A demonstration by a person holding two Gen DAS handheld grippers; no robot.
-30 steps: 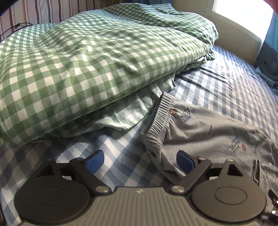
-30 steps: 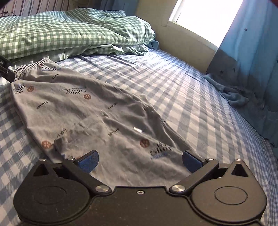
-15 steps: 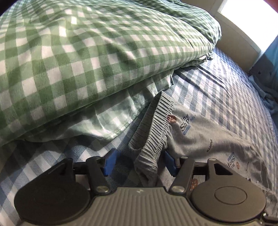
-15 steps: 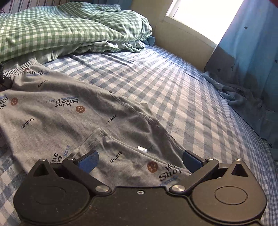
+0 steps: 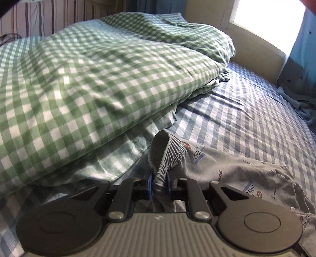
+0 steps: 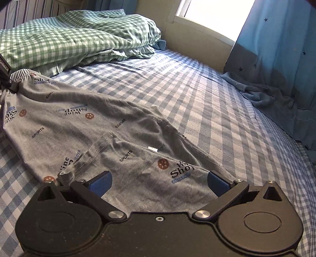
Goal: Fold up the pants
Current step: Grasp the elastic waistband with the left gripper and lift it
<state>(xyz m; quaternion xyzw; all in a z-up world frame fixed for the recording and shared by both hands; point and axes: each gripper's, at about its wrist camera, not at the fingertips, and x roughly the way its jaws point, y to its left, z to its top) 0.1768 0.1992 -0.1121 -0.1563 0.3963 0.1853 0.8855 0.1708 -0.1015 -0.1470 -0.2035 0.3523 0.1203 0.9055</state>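
Note:
Grey printed pants lie spread on the blue checked bed sheet. In the left wrist view my left gripper is shut on the pants' ribbed waistband, which is bunched and lifted between the blue pads. In the right wrist view my right gripper is open, low over the leg-hem end of the pants, with the cloth between its blue fingers. The left gripper's body shows at the far left edge of the right wrist view.
A green checked duvet is heaped at the head of the bed, close beside the waistband. A blue curtain hangs at the right with crumpled blue cloth below it. A bright window is behind.
My left gripper moved onto the waistband, shut on it and lifted it. My right gripper stayed open and moved down close to the hem end of the pants.

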